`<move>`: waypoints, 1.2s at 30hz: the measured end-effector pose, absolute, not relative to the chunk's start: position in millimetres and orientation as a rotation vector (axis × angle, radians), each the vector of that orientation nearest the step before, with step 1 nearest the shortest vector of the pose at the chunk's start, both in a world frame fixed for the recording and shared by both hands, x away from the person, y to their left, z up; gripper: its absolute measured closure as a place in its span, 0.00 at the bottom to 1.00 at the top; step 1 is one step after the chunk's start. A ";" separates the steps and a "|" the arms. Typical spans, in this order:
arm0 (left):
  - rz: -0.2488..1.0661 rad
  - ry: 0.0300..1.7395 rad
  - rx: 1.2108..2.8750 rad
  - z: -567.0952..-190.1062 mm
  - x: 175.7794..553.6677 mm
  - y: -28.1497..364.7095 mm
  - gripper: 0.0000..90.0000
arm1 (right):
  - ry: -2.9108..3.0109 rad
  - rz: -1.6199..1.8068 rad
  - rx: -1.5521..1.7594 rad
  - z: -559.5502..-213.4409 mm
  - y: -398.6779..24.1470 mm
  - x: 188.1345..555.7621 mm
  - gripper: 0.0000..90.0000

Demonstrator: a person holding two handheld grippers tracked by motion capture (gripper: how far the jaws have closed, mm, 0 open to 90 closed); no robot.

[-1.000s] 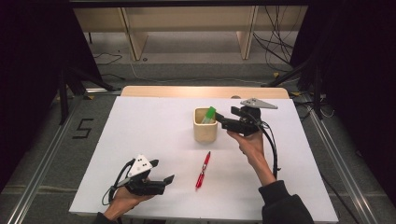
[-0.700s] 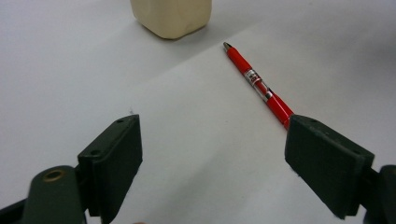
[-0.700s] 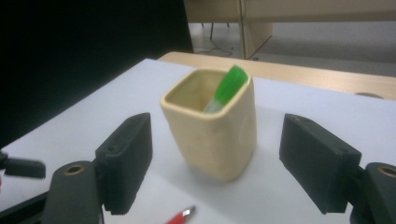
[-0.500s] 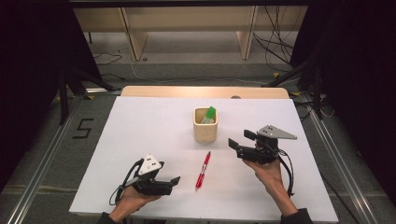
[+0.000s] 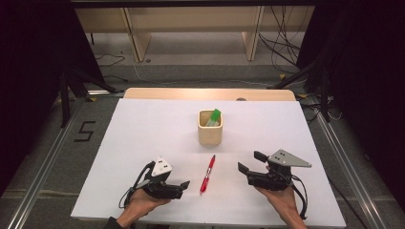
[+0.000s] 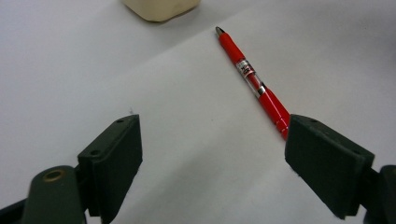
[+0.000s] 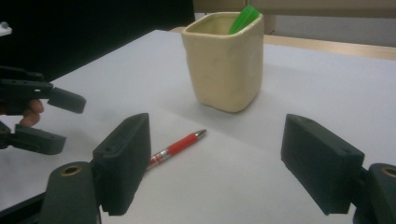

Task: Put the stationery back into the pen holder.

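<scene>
A red pen [image 5: 207,173] lies on the white worktop [image 5: 143,138] between us, pointing toward the cup [image 5: 210,129]. Our left gripper [image 5: 182,187] sits nearer; right gripper [image 5: 248,163] opposite. Both sets of fingers are released.

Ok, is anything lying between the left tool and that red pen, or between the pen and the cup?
Nothing visible. The left tool sits open beside the red pen, with bare white table between them. From the pen's tip to the cream cup the surface is also bare. A green pen already stands in the cup, leaving room.
</scene>
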State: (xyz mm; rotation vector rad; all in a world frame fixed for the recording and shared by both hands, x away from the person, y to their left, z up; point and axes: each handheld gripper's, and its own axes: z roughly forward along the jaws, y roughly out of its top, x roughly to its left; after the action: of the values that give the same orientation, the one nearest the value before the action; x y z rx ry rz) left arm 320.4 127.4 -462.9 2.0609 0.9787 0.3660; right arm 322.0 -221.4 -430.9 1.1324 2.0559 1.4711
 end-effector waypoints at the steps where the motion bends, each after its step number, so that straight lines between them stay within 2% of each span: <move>1: 0.364 0.979 2.069 -463.0 320.6 126.1 0.21 | 2.060 1.475 1.130 -431.4 -221.1 320.5 0.28; 20: 0.350 0.986 2.141 -463.2 328.4 103.4 0.21 | 2.088 1.452 1.116 -440.9 -225.3 298.0 0.28; 36: 0.334 0.981 2.205 -465.3 333.9 74.5 0.26 | 2.095 1.432 1.120 -446.7 -228.3 286.3 0.27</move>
State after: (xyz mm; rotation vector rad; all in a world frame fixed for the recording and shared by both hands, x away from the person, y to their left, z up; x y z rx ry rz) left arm 333.9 74.5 -465.3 2.2053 0.9810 0.3344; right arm 286.3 -228.3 -446.7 1.1205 2.0952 1.4319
